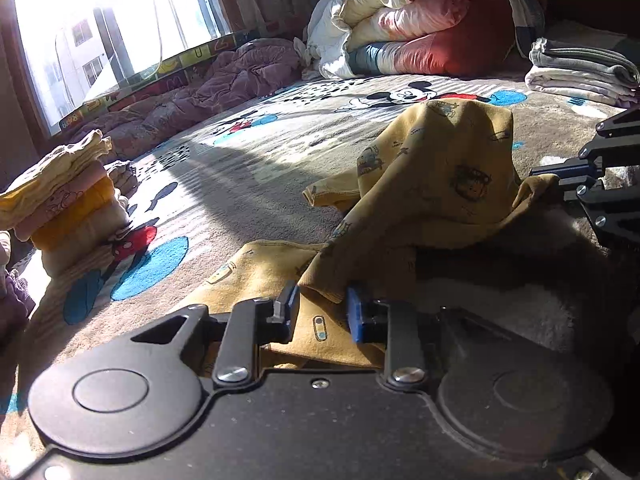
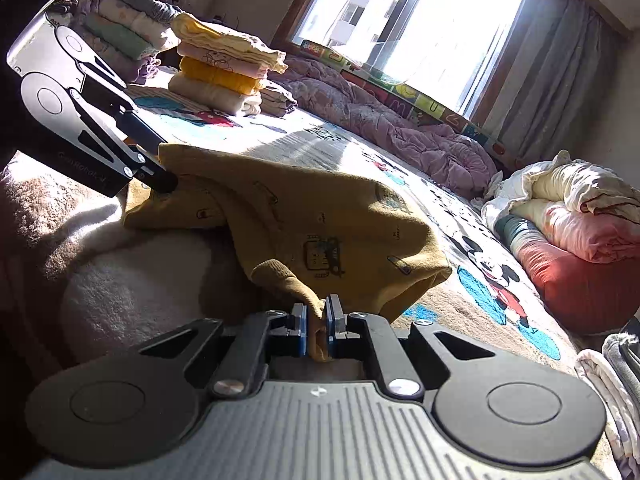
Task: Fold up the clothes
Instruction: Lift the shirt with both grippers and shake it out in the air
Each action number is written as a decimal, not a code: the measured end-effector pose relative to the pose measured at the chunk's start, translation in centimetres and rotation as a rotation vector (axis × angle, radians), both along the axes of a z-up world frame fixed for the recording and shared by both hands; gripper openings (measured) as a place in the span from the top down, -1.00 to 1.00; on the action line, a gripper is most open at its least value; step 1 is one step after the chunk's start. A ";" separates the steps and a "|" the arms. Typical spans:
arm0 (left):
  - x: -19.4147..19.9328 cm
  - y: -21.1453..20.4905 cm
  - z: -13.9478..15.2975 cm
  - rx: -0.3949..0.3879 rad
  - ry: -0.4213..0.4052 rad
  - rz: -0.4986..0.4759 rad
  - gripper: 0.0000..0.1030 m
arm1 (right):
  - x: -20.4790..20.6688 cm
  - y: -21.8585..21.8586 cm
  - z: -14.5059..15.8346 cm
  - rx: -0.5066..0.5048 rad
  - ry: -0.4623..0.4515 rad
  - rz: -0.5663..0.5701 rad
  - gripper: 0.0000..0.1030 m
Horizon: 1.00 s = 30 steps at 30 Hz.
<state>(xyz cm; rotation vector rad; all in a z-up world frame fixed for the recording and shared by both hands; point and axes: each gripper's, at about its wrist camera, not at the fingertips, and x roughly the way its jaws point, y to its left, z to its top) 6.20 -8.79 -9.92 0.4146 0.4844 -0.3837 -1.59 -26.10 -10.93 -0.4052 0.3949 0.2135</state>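
A mustard-yellow printed garment (image 1: 440,168) (image 2: 320,216) is tented above the bed between both grippers. In the left wrist view my left gripper (image 1: 322,312) has a bunched fold of it filling the gap between its blue pads, which stand a little apart. A lower layer of the garment lies flat beneath them. In the right wrist view that left gripper (image 2: 162,178) meets the garment's far corner. My right gripper (image 2: 316,320) is shut on a cuffed edge of the garment, its pads nearly together. It also shows at the right edge of the left wrist view as the right gripper (image 1: 560,184).
A cartoon-print bed cover (image 1: 240,200) lies under everything. One stack of folded clothes (image 1: 68,200) (image 2: 224,68) stands at one side, and another folded stack (image 1: 580,72) at the other. Rolled quilts (image 1: 420,20) and a purple quilt (image 1: 200,88) lie toward the window. A white fluffy blanket (image 2: 120,280) is close by.
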 end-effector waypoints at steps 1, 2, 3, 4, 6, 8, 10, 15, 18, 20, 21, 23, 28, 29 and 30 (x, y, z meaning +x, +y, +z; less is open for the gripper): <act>0.0 0.0 0.1 -0.005 -0.005 0.004 0.79 | 0.1 -0.3 0.2 0.014 -0.006 -0.010 0.83; -0.1 0.1 0.3 -0.013 -0.013 0.009 0.81 | 0.1 -1.0 0.6 0.052 -0.009 -0.025 0.83; -0.3 0.3 0.7 -0.031 -0.030 0.017 0.82 | 0.1 -1.7 1.0 0.091 -0.011 -0.040 0.84; -0.5 0.4 1.3 -0.053 -0.050 0.024 0.82 | 0.2 -2.4 1.4 0.130 -0.014 -0.055 0.85; -1.3 0.6 2.4 -0.093 -0.101 0.029 0.82 | 0.2 -4.3 2.3 0.237 -0.018 -0.093 0.85; -2.4 0.6 3.8 -0.117 -0.169 0.027 0.83 | 0.0 -5.4 3.3 0.298 -0.036 -0.115 0.85; -3.4 0.4 5.0 -0.121 -0.229 0.033 0.84 | -0.6 -6.0 4.6 0.350 -0.080 -0.124 0.86; -6.0 0.2 9.2 -0.122 -0.413 0.054 0.86 | -2.4 -6.4 8.4 0.413 -0.215 -0.109 0.86; -7.5 0.4 11.4 -0.116 -0.507 0.058 0.86 | -3.4 -6.5 10.6 0.437 -0.294 -0.095 0.86; -8.4 0.8 12.7 -0.119 -0.563 0.064 0.87 | -3.9 -6.6 12.0 0.443 -0.341 -0.082 0.86; -8.7 1.0 13.2 -0.123 -0.580 0.069 0.87 | -4.1 -6.7 13.1 0.447 -0.369 -0.072 0.86; -9.5 1.5 14.3 -0.135 -0.618 0.079 0.87 | -4.7 -6.7 14.8 0.452 -0.417 -0.055 0.86; -11.3 2.5 16.7 -0.142 -0.708 0.098 0.87 | -6.2 -6.5 18.5 0.458 -0.527 0.002 0.86; -11.7 2.8 17.1 -0.144 -0.723 0.098 0.87 | -6.4 -6.5 19.0 0.460 -0.541 0.011 0.86; -12.1 3.0 17.5 -0.147 -0.737 0.099 0.87 | -6.8 -6.5 19.7 0.461 -0.561 0.023 0.87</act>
